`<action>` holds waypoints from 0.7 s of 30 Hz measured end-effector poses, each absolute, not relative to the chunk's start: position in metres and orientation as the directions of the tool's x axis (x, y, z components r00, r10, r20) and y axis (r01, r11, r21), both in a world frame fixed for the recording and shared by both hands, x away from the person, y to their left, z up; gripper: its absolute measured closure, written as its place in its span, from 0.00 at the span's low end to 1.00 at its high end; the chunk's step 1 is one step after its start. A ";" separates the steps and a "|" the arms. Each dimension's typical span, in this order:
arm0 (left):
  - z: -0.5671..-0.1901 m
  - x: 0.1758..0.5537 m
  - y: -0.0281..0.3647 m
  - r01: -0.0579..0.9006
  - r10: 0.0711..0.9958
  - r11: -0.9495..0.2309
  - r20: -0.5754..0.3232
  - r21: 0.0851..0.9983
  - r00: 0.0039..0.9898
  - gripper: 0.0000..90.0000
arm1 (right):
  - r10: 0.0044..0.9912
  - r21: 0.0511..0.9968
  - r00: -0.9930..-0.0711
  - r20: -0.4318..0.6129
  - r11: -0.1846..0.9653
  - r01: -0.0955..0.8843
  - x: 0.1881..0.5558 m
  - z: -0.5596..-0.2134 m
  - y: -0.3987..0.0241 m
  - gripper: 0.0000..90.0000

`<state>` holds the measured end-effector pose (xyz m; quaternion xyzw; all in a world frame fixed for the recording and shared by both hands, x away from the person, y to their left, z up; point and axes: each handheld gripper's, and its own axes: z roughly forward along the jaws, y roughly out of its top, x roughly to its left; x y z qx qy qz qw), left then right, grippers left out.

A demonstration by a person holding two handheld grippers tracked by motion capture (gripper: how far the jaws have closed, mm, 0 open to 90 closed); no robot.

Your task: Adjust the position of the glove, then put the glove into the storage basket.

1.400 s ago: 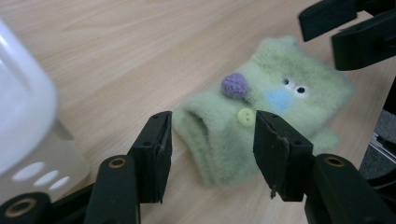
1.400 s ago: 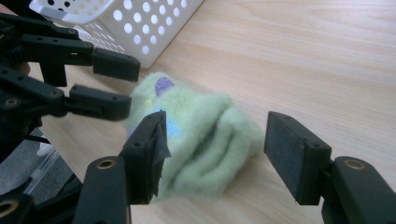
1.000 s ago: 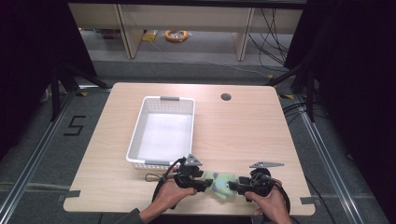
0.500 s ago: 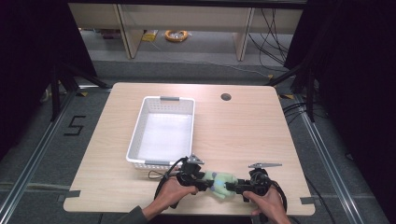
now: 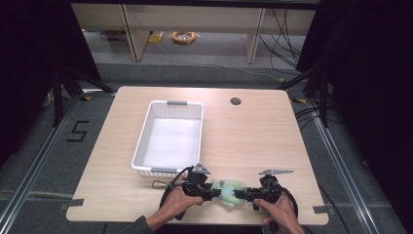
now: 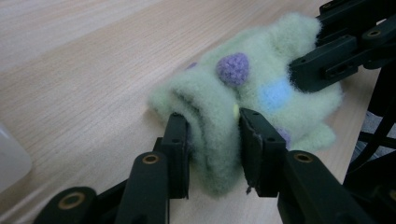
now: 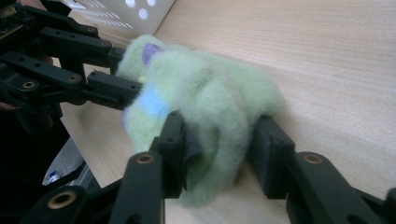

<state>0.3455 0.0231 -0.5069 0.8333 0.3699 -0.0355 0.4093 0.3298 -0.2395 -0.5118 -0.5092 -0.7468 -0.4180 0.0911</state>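
Observation:
A fluffy pale green sock (image 5: 227, 189) with purple and blue spots lies bunched on the wooden table (image 5: 253, 131) near its front edge. My left gripper (image 5: 210, 191) pinches the sock's left end; in the left gripper view the sock (image 6: 243, 102) bulges between the black fingers (image 6: 175, 149). My right gripper (image 5: 243, 194) is clamped on the other end, and in the right gripper view a thick fold of the sock (image 7: 205, 107) is squeezed between its fingers (image 7: 273, 156). The two grippers face each other, close together.
A white perforated basket (image 5: 171, 136) stands just behind the left gripper, its near wall close to the hand. A round cable hole (image 5: 235, 101) sits at the table's back. The front table edge runs right under both hands.
Both hands with the sock have slid slightly toward the front edge of the table. The grips look unchanged.

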 end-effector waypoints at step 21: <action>-0.498 0.331 0.033 0.619 0.588 -0.376 -0.338 0.689 0.734 0.82 | 0.633 0.627 -0.579 0.514 0.183 0.757 0.327 -0.498 -0.234 0.83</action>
